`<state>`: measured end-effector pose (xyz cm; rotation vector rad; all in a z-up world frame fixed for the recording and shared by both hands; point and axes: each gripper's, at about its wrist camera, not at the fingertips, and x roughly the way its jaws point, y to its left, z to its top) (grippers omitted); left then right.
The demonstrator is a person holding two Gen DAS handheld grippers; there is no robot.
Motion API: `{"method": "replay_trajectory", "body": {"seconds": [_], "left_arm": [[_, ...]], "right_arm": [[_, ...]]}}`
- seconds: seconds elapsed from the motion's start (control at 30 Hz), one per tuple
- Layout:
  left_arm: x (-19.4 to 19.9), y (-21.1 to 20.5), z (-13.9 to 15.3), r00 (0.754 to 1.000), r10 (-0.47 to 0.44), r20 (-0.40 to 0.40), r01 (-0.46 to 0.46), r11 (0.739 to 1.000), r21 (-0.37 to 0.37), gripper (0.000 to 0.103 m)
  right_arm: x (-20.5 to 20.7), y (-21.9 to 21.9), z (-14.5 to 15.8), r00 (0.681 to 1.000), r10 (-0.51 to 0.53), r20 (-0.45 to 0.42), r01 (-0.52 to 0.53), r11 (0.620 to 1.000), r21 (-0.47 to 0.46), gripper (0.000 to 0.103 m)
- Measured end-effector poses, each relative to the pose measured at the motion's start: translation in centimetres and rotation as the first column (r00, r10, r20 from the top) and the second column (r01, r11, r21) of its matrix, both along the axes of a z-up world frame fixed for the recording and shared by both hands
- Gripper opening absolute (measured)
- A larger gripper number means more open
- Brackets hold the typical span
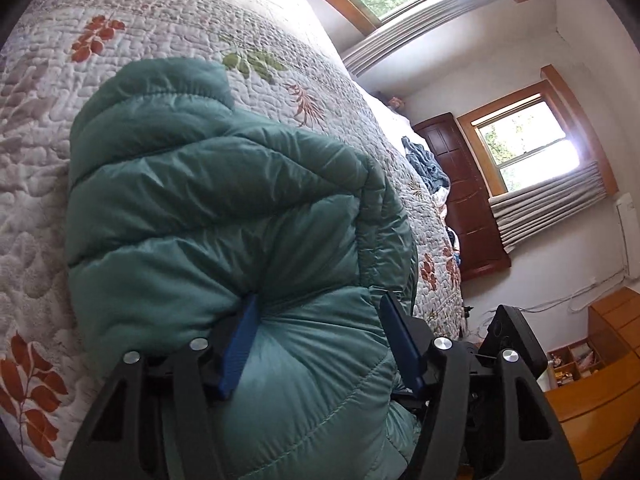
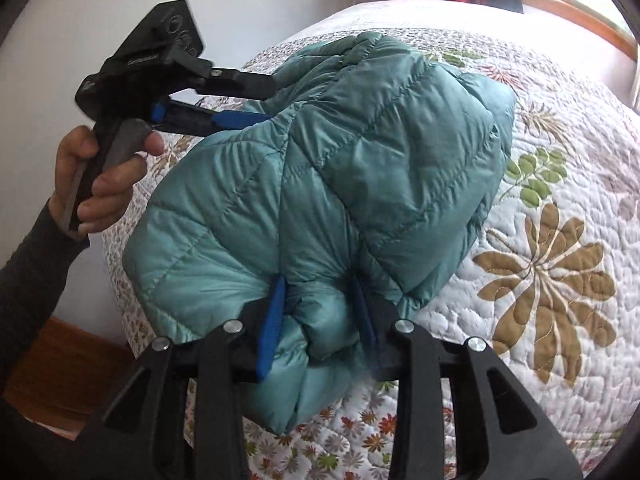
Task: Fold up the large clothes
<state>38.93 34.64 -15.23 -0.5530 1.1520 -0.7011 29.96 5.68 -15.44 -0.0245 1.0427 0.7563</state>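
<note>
A teal quilted puffer jacket (image 1: 224, 200) lies bunched and folded over on a leaf-patterned quilt (image 1: 168, 40). In the left wrist view my left gripper (image 1: 320, 328) is shut on a thick roll of the jacket, blue pads pressing in from both sides. The right wrist view shows my right gripper (image 2: 318, 316) shut on another bunched edge of the jacket (image 2: 360, 152). At the upper left of that view, a hand (image 2: 100, 184) holds the left gripper (image 2: 264, 98) clamped on the jacket's far edge. Whether the jacket rests on the bed or hangs above it is unclear.
The quilt (image 2: 560, 240) covers a wide bed. A heap of blue clothes (image 1: 426, 164) lies at the bed's far end beside a dark wooden door (image 1: 468, 200). Two windows (image 1: 528, 140) and a wooden dresser (image 1: 600, 380) line the wall. Wooden floor (image 2: 60, 360) shows beside the bed.
</note>
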Motion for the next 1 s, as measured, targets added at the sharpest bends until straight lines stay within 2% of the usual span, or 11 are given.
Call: {"method": "replay_trajectory", "body": {"seconds": [0.07,0.13,0.2,0.3,0.4,0.47,0.57,0.67,0.77,0.87,1.0], "left_arm": [[-1.1,-0.3,2.5,0.998,0.028,0.053,-0.03,0.999,0.036,0.08],[-3.8,0.0,5.1,0.988,0.061,0.142,-0.075,0.992,0.099,0.092],[-7.9,0.1,7.8,0.963,0.086,0.255,-0.136,0.973,0.185,0.1],[-15.2,-0.1,10.2,0.888,0.128,0.442,-0.287,0.905,0.313,0.099],[-21.2,-0.6,10.2,0.837,0.153,0.526,-0.393,0.837,0.381,0.099],[-24.3,-0.6,9.9,0.836,0.175,0.519,-0.426,0.803,0.416,0.099],[-27.8,-0.3,9.6,0.85,0.211,0.482,-0.447,0.773,0.45,0.099],[-31.3,0.1,9.7,0.83,0.255,0.496,-0.494,0.749,0.441,0.099],[-33.8,-0.4,10.0,0.836,0.243,0.492,-0.488,0.74,0.463,0.099],[-35.9,-1.0,10.6,0.845,0.232,0.482,-0.468,0.756,0.457,0.099],[-38.2,-2.1,11.6,0.833,0.205,0.515,-0.477,0.737,0.479,0.099]], "right_arm": [[-0.4,-0.6,0.8,1.0,-0.03,0.007,0.03,0.999,0.019,0.039],[-1.7,-1.4,2.0,0.997,-0.076,0.02,0.075,0.997,0.025,0.062],[-4.1,-2.1,4.1,0.985,-0.146,0.096,0.145,0.989,0.018,0.095],[-7.9,-2.1,6.6,0.951,-0.219,0.22,0.235,0.971,-0.051,0.099],[-11.9,-1.2,7.9,0.88,-0.289,0.377,0.367,0.918,-0.152,0.1],[-14.3,-0.7,8.4,0.837,-0.333,0.435,0.447,0.873,-0.192,0.1],[-17.0,-0.6,8.7,0.846,-0.333,0.416,0.438,0.879,-0.187,0.1],[-19.4,-0.9,9.2,0.825,-0.343,0.449,0.463,0.865,-0.191,0.1],[-20.9,-1.0,9.3,0.821,-0.359,0.444,0.474,0.862,-0.179,0.1],[-22.7,-0.7,10.0,0.815,-0.366,0.449,0.482,0.859,-0.175,0.1],[-25.0,-0.6,10.8,0.816,-0.383,0.433,0.481,0.866,-0.14,0.1]]}}
